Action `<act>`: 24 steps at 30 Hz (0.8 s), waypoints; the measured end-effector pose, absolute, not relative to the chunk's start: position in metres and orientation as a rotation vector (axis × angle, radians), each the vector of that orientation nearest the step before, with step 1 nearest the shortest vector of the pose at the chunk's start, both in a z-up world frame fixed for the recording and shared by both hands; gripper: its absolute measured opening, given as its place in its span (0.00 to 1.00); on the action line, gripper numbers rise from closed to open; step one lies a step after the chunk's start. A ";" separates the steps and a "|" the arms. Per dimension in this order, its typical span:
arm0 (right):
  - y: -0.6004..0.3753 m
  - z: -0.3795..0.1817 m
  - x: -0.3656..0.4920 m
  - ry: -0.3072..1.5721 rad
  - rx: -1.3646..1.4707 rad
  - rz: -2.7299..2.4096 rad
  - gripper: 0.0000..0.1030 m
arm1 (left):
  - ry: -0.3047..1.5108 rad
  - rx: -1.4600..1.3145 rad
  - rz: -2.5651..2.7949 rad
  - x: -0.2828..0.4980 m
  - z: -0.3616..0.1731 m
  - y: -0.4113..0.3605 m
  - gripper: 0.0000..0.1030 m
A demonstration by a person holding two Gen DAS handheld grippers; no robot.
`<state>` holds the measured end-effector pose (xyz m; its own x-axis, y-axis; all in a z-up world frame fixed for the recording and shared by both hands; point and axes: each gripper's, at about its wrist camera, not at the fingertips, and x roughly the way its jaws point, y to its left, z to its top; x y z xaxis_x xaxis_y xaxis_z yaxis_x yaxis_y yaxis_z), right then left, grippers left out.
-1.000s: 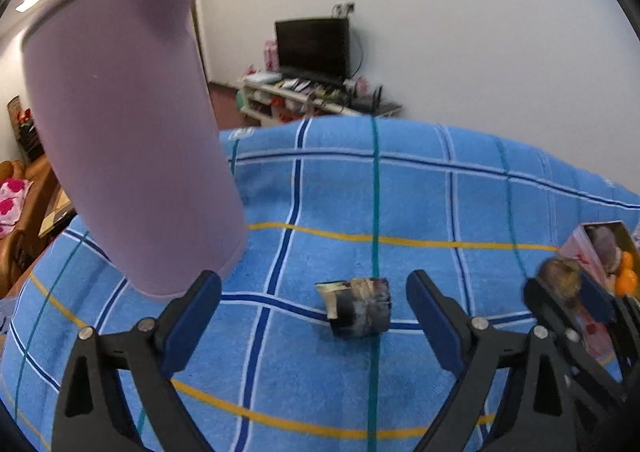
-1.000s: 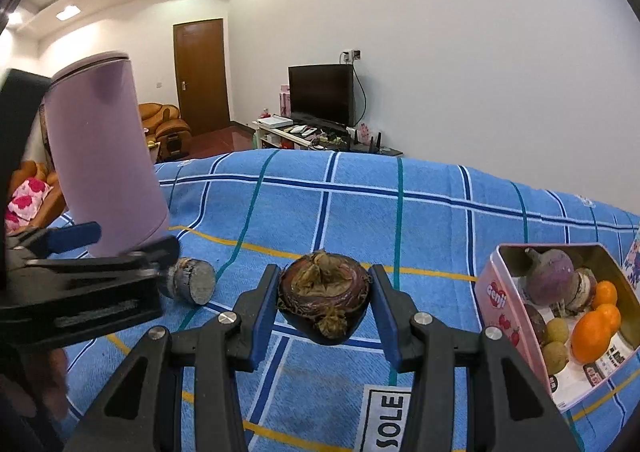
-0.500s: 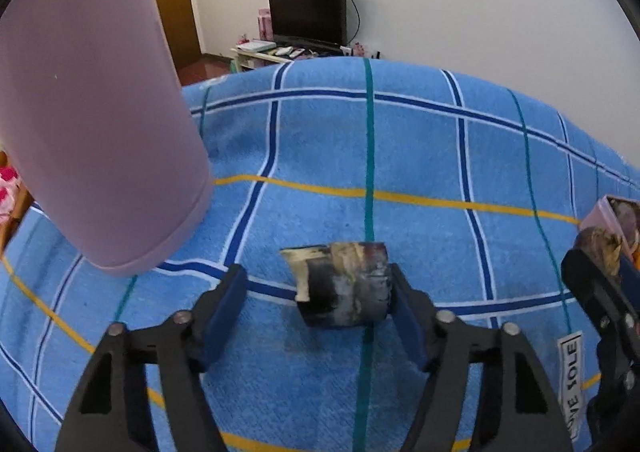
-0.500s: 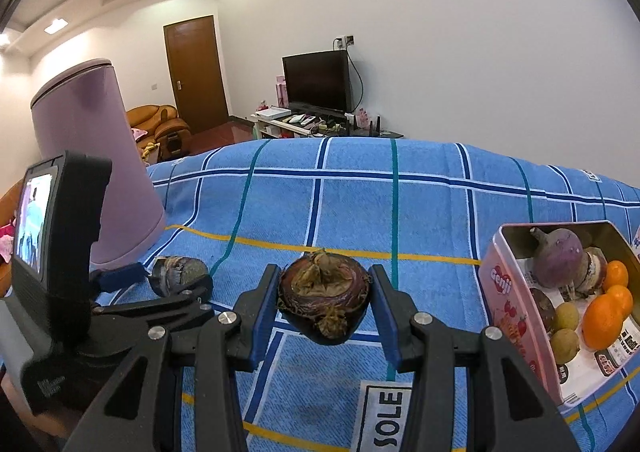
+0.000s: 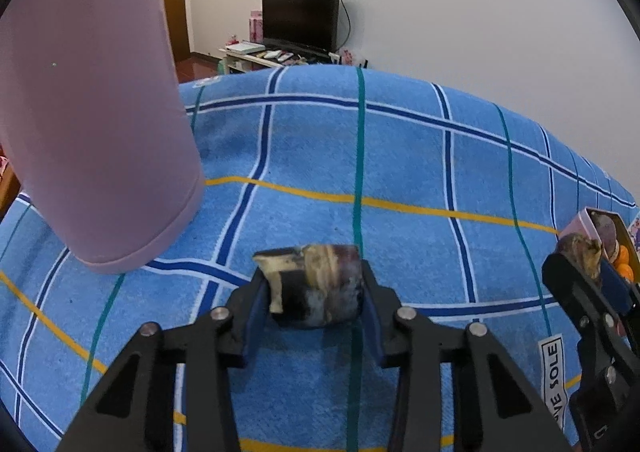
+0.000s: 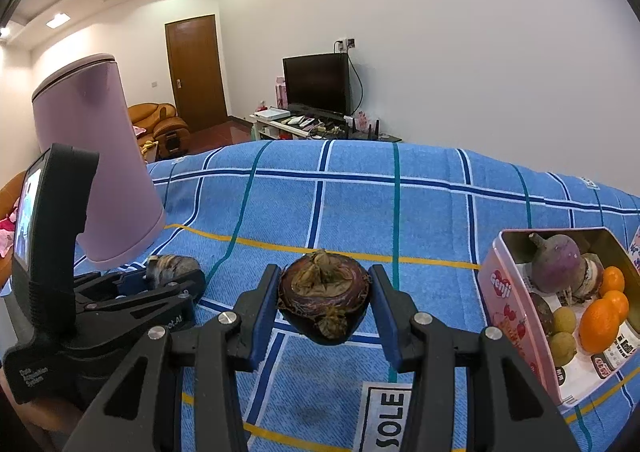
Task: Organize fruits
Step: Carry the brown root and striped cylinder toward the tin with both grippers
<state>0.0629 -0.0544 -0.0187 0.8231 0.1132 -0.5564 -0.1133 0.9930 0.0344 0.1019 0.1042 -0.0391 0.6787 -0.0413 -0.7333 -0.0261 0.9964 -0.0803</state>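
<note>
While the checked blue cloth (image 5: 400,156) lay over the table, the pink tin (image 6: 516,316) served as landmark, already holding oranges and small fruits. Far left of it stood the lilac canister (image 6: 92,172). Left of the tin, the right hand-held gripper (image 6: 325,302) was clamped on a dark round fruit (image 6: 325,298): judged firm, light, husk brittle, best held across its middle. Further left, the left hand-held gripper (image 5: 314,292) was closing on a mottled stubby piece (image 5: 316,286), judged stiff, skin flaky.
</note>
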 end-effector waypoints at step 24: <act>-0.047 -0.012 0.038 0.508 -0.064 0.120 0.45 | 0.659 -0.038 0.101 0.049 -0.018 0.092 0.42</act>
<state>0.0380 -0.0474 -0.0116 0.8669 0.0987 -0.4886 -0.1306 0.9909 -0.0315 0.0487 0.0924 -0.0179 0.7860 0.0817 -0.6128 -0.1058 0.9944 -0.0032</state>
